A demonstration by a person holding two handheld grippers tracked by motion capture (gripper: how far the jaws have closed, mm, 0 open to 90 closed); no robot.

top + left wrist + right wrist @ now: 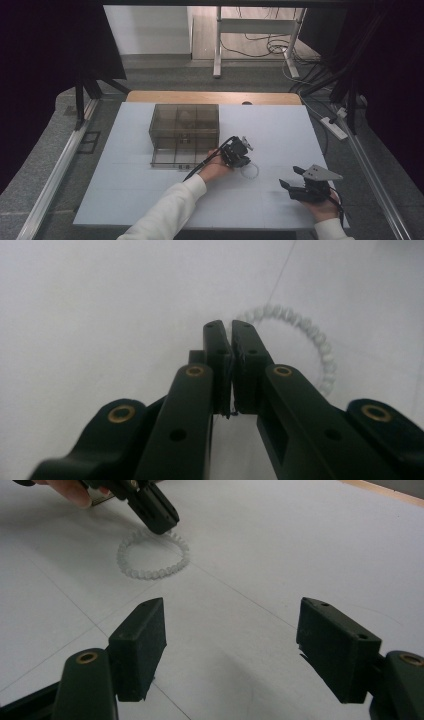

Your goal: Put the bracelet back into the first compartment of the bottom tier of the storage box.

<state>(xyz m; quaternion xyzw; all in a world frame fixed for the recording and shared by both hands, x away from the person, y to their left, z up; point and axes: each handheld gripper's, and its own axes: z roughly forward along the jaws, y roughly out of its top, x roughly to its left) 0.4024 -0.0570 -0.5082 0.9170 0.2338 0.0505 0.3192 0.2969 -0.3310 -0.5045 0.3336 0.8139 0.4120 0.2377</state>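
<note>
At table centre, left gripper (pixel 243 156) clamped on bead bracelet (pixel 249 171) rim; at 4 o'clock, right gripper (pixel 291 178) jaws apart, empty

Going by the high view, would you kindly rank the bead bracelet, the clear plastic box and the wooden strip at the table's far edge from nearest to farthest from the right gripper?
1. Bead bracelet: on the white board, up and left of the right gripper, at the left gripper's tips.
2. Clear plastic box: farther left and back.
3. Wooden strip: along the far edge.

White beaded bracelet (pixel 152 555); black left gripper (pixel 231 347); white table (pixel 150 190); smoky translucent box (pixel 185 127)
</note>
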